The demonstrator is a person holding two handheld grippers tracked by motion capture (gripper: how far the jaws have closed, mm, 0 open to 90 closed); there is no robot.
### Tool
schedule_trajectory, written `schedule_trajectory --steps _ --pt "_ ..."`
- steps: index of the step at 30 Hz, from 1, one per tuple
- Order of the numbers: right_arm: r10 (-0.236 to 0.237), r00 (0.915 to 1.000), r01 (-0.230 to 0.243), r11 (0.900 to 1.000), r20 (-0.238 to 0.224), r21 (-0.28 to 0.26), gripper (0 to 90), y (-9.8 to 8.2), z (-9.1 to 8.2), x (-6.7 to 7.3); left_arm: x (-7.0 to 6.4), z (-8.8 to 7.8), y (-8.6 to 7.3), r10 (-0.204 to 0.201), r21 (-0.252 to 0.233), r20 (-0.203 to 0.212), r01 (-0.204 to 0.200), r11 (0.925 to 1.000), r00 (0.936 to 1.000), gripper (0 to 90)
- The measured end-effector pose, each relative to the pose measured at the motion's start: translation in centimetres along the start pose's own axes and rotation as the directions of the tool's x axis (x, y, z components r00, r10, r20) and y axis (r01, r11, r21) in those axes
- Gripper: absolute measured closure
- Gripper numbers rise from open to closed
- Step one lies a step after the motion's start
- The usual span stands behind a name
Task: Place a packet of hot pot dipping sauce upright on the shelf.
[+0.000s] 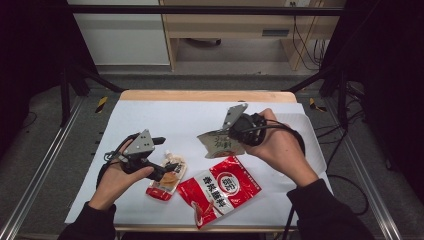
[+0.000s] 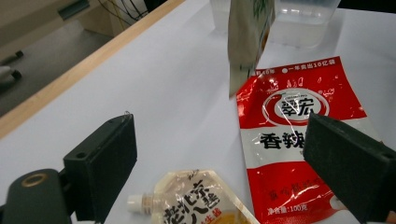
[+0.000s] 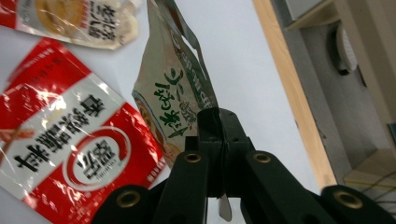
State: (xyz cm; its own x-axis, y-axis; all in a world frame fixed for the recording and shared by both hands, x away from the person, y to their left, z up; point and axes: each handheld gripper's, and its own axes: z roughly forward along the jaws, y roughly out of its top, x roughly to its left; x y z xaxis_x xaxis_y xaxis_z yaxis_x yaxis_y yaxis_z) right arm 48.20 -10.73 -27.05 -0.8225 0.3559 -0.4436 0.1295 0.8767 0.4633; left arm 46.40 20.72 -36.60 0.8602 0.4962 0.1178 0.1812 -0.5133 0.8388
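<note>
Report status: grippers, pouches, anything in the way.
Right gripper shut on green pouch, lifted. Left gripper open over spout pouch. Red pouch flat between them; path clear.

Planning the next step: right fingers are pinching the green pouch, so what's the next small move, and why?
Probably carry the green pouch right, toward the clear container at the table's far side. The right gripper is shut on the pouch's edge and it hangs clear of the white table. The left gripper is open over the spouted pouch, not gripping it, so nothing waits on it.
</note>
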Motion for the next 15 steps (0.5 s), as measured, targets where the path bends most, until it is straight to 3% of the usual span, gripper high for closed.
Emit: schedule_trajectory --steps 7,10,13,15 --pt "0.057 0.9957 -0.055 0.998 0.073 -0.031 90.0 -3.0 -2.4 -2.0 0.7 -0.3 -2.6 -0.074 0.021 -0.021 0.074 0.9970 0.9970 8.6" --pt "0.083 0.9920 -0.079 0.996 0.095 -0.049 90.0 -4.1 -3.4 -2.7 1.2 -0.8 -3.8 -0.116 0.016 -0.027 0.116 0.9931 0.9929 8.6" --pt "0.105 0.9865 -0.097 0.993 0.125 -0.066 90.0 -4.9 -4.3 -3.4 1.6 -1.1 -4.9 -0.131 0.032 -0.073 0.134 0.9905 0.9887 8.5" --pt "0.113 0.9827 -0.104 0.992 0.146 -0.068 90.0 -5.5 -4.8 -3.7 1.9 -1.2 -5.7 -0.162 0.025 -0.088 0.165 0.9860 0.9828 6.2"
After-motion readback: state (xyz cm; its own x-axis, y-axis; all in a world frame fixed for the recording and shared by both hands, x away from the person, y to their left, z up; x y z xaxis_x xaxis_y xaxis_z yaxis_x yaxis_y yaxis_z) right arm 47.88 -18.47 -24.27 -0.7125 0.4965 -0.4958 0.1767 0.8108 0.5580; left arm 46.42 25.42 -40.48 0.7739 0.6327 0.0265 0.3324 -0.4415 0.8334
